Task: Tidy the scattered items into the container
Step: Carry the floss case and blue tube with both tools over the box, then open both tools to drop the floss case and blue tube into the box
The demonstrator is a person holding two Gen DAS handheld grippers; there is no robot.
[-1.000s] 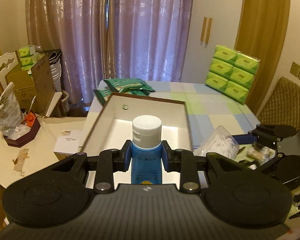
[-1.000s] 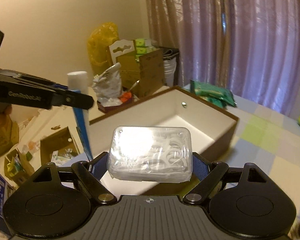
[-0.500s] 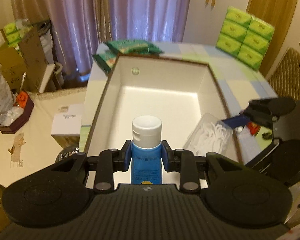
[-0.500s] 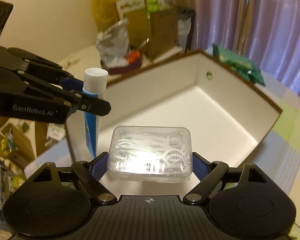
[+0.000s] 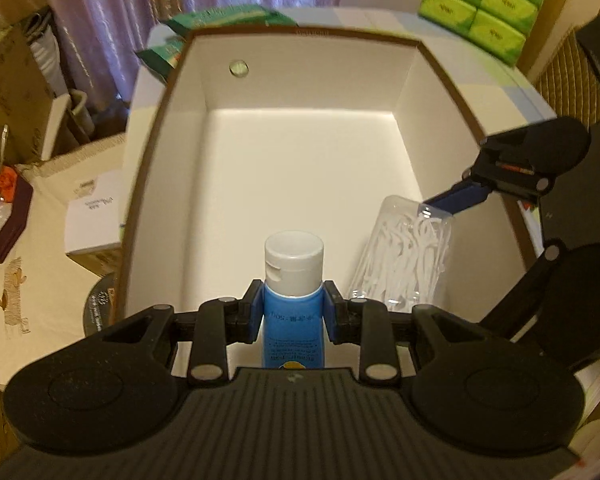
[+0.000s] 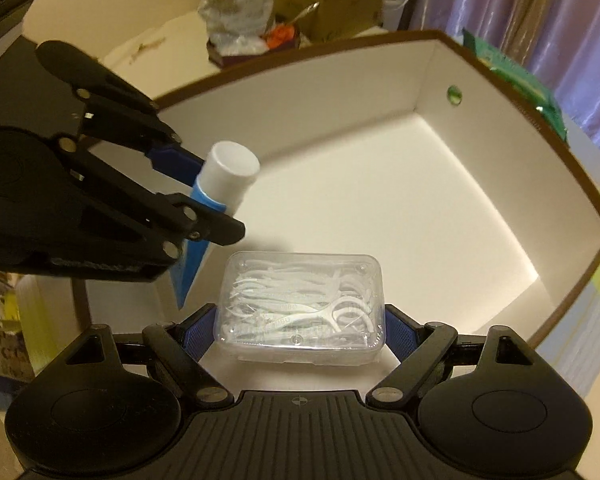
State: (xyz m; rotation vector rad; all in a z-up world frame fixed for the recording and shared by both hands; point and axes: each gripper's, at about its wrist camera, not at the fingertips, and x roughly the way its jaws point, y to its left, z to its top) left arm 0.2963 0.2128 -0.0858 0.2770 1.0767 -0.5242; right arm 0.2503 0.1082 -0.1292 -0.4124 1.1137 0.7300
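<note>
A white box with a brown rim (image 5: 300,168) (image 6: 380,200) fills both views, its floor bare. My left gripper (image 5: 294,310) (image 6: 204,204) is shut on a blue tube with a white cap (image 5: 294,300) (image 6: 230,172), held upright over the box's near end. My right gripper (image 6: 300,332) is shut on a clear case of white floss picks (image 6: 300,304) (image 5: 404,264), low inside the box near its right wall. In the left wrist view, one blue finger (image 5: 456,198) of the right gripper shows against the case. The two grippers are side by side, the tube left of the case.
Green tissue packs (image 5: 484,4) stand at the back right and green packets (image 5: 220,16) (image 6: 536,92) lie behind the box. A small white carton (image 5: 92,216) sits left of it. Cardboard boxes (image 5: 12,80) and a crumpled bag (image 6: 236,4) crowd the far left.
Both grippers have moved forward and down over the box, each still holding its item. The floss case now sits low inside the box, beside the tube.
</note>
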